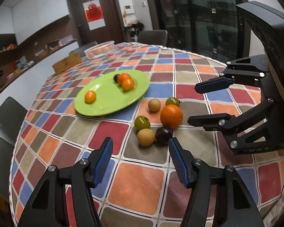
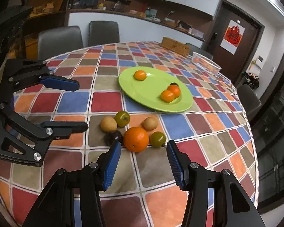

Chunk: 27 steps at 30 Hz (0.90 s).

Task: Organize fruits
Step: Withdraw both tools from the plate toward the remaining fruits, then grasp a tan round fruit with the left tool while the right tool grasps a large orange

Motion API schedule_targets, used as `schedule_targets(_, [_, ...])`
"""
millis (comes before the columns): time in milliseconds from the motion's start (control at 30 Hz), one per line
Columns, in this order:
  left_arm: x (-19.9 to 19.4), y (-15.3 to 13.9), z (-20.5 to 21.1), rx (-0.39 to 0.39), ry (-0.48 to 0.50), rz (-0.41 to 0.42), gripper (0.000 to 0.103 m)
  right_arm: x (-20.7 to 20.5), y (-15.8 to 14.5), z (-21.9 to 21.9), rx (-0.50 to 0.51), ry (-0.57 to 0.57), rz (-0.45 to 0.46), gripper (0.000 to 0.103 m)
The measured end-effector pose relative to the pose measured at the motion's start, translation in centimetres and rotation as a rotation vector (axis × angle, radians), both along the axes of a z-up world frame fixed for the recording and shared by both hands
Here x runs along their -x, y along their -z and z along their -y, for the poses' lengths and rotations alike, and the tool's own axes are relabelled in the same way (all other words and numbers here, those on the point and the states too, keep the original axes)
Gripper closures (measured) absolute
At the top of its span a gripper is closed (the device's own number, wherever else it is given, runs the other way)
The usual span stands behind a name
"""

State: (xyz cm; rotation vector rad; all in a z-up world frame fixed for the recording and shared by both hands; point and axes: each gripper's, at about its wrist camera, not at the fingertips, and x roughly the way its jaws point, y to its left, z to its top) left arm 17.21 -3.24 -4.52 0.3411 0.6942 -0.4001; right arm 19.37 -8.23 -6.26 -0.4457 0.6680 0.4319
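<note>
Both tools are gaping with nothing between their fingers: left tool, right tool. They are hovering over the table near loose fruits around an orange, just beside the green plate carrying small oranges

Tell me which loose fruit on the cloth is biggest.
The large orange, bright orange and clearly bigger than the tan, green and dark purple fruits clustered around it.

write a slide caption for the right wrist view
Open right tongs approach the large orange amid loose fruit, open left tongs alongside, green plate beyond.
</note>
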Motion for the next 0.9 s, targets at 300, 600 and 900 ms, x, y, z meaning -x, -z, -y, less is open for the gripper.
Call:
schedule_targets(300, [-2.1,1.6,0.0,-0.013,0.046,-0.062,0.055,-1.8,1.9,-0.3,0.005,-0.01,-0.081,0.052])
schedule_targets(600, [-3.6,2.4,0.1,-0.01,0.069,-0.099,0.063,-3.0,3.0,-0.6,0.012,-0.023,-0.135,0.052])
schedule_targets(900, [-4.3,2.7,0.3,-0.01,0.094,-0.122,0.067,-3.7,3.3,-0.9,0.023,-0.04,-0.144,0.052])
